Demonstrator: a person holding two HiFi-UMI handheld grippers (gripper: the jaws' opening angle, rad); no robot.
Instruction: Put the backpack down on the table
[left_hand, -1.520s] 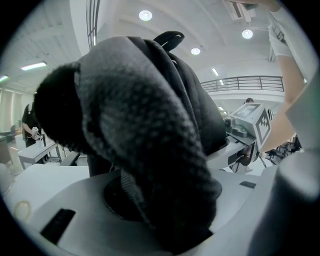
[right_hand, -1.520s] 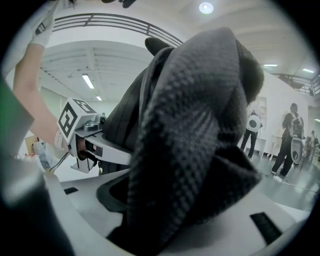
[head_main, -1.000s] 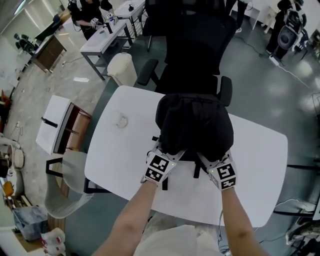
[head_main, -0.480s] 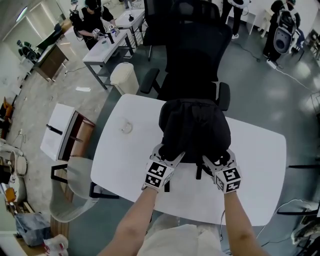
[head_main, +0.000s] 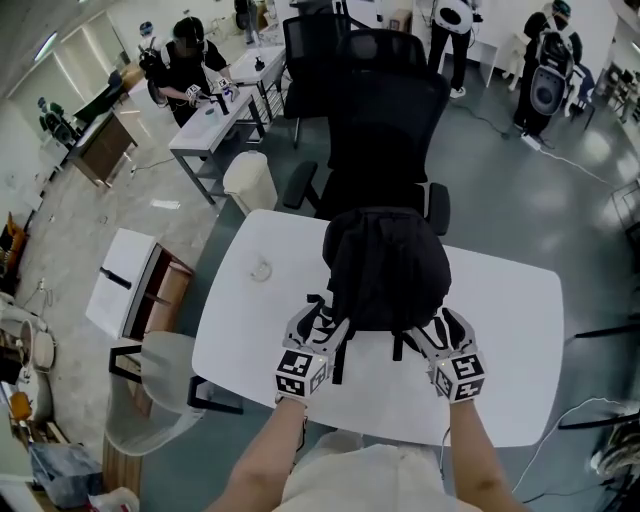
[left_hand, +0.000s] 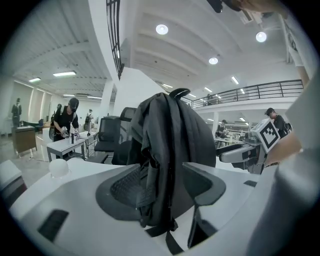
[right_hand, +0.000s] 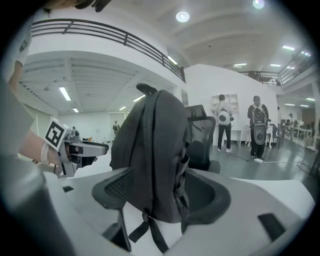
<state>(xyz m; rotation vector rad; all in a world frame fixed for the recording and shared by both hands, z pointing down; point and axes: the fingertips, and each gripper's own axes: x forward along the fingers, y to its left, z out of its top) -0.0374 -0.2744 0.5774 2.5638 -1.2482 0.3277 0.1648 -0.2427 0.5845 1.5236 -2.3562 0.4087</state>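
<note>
A black backpack (head_main: 387, 268) stands upright on the white table (head_main: 505, 300), its straps hanging toward me. My left gripper (head_main: 318, 322) is at its near left corner and my right gripper (head_main: 433, 327) at its near right corner. Both are open, and their jaws have just been opening. In the left gripper view the backpack (left_hand: 170, 145) fills the space between and beyond the wide jaws of the left gripper (left_hand: 167, 187), and the pads do not press on it. It looks the same in the right gripper view, with the backpack (right_hand: 155, 150) in front of the open right gripper (right_hand: 167, 192).
A black office chair (head_main: 388, 110) stands against the table's far edge behind the backpack. A small clear object (head_main: 262, 270) lies on the table's left part. A grey chair (head_main: 160, 395), a low cabinet (head_main: 130, 290) and a white bin (head_main: 250, 180) are to the left.
Both grippers have let go of the backpack and drawn back toward me, jaws wider. The backpack stays standing on the table.
</note>
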